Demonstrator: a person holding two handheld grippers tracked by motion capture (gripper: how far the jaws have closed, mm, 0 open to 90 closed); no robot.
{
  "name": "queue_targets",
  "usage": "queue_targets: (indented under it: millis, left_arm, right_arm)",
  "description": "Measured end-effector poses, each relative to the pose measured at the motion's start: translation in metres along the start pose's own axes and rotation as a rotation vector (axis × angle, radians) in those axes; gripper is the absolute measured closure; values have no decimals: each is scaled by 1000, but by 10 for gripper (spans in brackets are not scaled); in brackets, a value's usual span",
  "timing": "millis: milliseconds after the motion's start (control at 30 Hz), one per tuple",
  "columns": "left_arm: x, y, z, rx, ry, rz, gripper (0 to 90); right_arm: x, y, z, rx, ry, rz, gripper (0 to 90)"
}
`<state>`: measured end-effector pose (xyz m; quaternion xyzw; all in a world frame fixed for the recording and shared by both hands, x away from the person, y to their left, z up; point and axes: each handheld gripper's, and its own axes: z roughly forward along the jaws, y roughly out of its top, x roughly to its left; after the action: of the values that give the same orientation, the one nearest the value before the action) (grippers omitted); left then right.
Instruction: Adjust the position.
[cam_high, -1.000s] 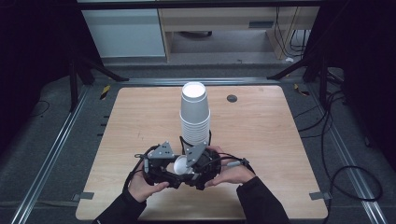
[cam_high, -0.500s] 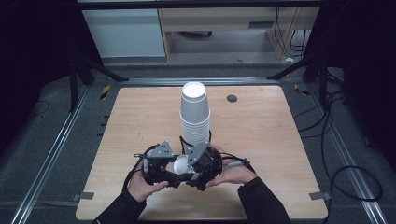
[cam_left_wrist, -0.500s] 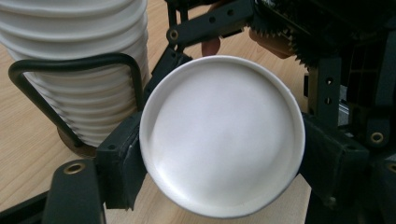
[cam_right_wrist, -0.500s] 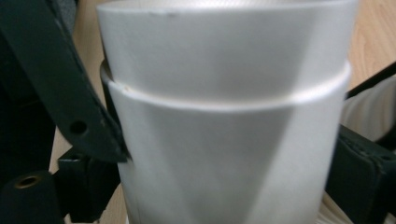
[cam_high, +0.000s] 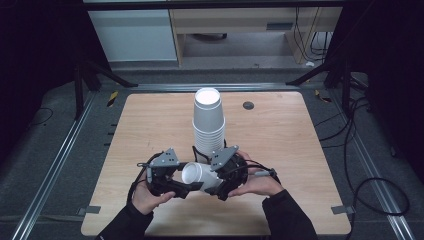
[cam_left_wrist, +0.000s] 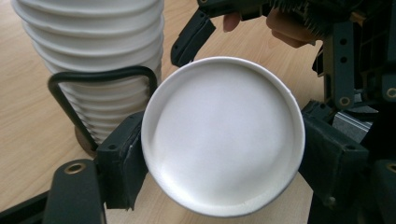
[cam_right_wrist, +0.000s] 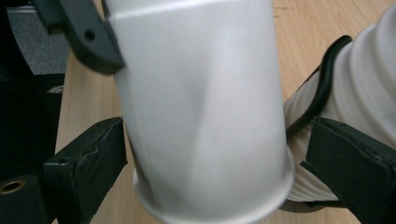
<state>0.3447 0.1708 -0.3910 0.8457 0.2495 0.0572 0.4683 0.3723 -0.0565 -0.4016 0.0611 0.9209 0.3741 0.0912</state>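
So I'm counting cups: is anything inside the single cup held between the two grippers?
The left gripper view faces the cup end-on and shows a plain white surface with nothing on it. Whether that is the base or the inside cannot be told, so the contents stay unknown.

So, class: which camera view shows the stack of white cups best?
The high view: the stack of white cups stands whole on the table, top to base. The left gripper view shows its ribbed lower rims inside a black wire holder, behind the single cup. The right gripper view catches one edge.
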Motion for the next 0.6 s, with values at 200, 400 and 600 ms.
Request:
queue_targets:
  millis: [200, 400, 600]
  left_arm:
    - [6, 1, -12, -38, 0, -12, 235]
    - [6, 2, -15, -54, -11, -10, 235]
    - [3, 2, -12, -64, -44, -11, 236]
  right_arm:
    - [2, -6, -7, -25, -11, 17, 54]
    - [1, -12, -10, -45, -9, 35, 53]
    - [2, -11, -7, -55, 1, 33, 52]
